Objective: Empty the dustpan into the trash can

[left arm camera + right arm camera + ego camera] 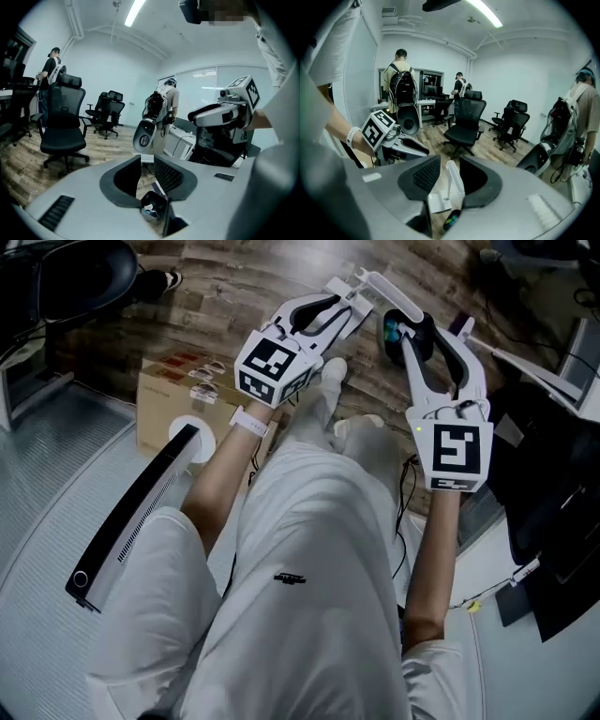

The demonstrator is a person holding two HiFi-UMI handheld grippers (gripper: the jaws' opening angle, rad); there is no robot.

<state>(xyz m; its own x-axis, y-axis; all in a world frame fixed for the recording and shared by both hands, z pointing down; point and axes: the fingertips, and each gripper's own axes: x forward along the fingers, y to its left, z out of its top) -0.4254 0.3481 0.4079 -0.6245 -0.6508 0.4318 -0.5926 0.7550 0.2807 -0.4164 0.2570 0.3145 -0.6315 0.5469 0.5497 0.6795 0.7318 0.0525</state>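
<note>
A small black trash can (pixel 393 334) with bright scraps inside stands on the wooden floor. Beside it lies a white long-handled dustpan (pixel 371 280). My left gripper (pixel 339 307) is raised above the floor, open and empty, and the can (pixel 154 206) shows far below between its jaws. My right gripper (pixel 438 334) is also open and holds nothing. In the right gripper view the dustpan (pixel 451 180) lies on the floor beyond the jaws, with the can (pixel 451 219) just below it. Each gripper shows in the other's view: the right gripper (pixel 220 115) and the left gripper (pixel 396 140).
A cardboard box (pixel 173 395) and a long black curved device (pixel 131 512) sit at my left. Dark equipment and cables (pixel 553 493) lie at my right. Black office chairs (pixel 465 122) and several standing people with backpacks (pixel 404 86) fill the room beyond.
</note>
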